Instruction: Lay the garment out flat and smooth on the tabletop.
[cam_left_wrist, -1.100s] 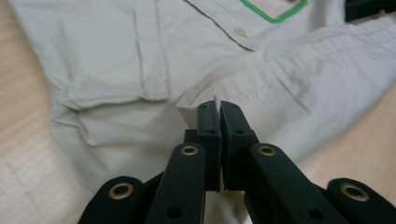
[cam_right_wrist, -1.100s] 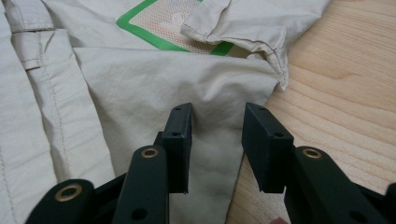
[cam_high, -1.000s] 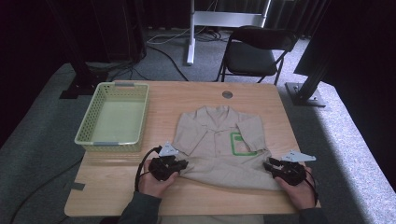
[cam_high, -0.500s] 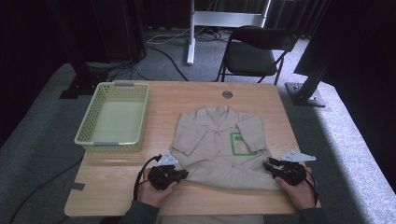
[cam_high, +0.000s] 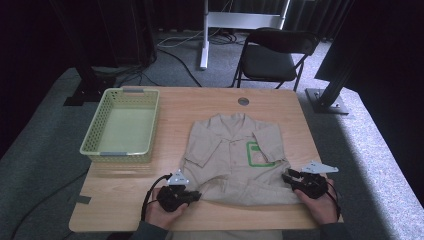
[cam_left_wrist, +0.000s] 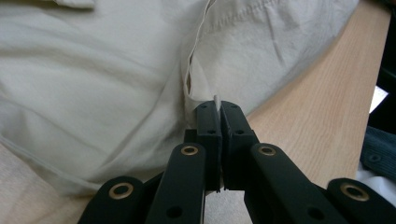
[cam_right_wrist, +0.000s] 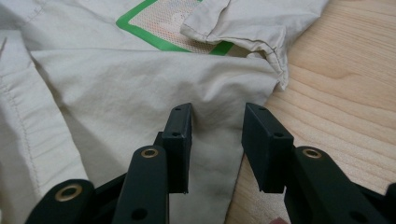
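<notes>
no text, label or number could be read; the green-bordered patch (cam_right_wrist: 180, 29) on the shirt (cam_high: 235, 160) showed only a blurred mark.

Black tool (cam_left_wrist: 218, 109) jaws — brass rivets, grey plates

One beige shirt (cam_high: 235, 160) lies on the single tabletop (cam_high: 200, 105), beside one green basket (cam_high: 121, 126). The shirt bears one green-bordered patch (cam_high: 257, 153). Two hand-held grippers work here: left hand-held gripper (cam_high: 192, 196), right hand-held gripper (cam_high: 287, 176). One folding chair (cam_high: 272, 55) stands behind.
</notes>
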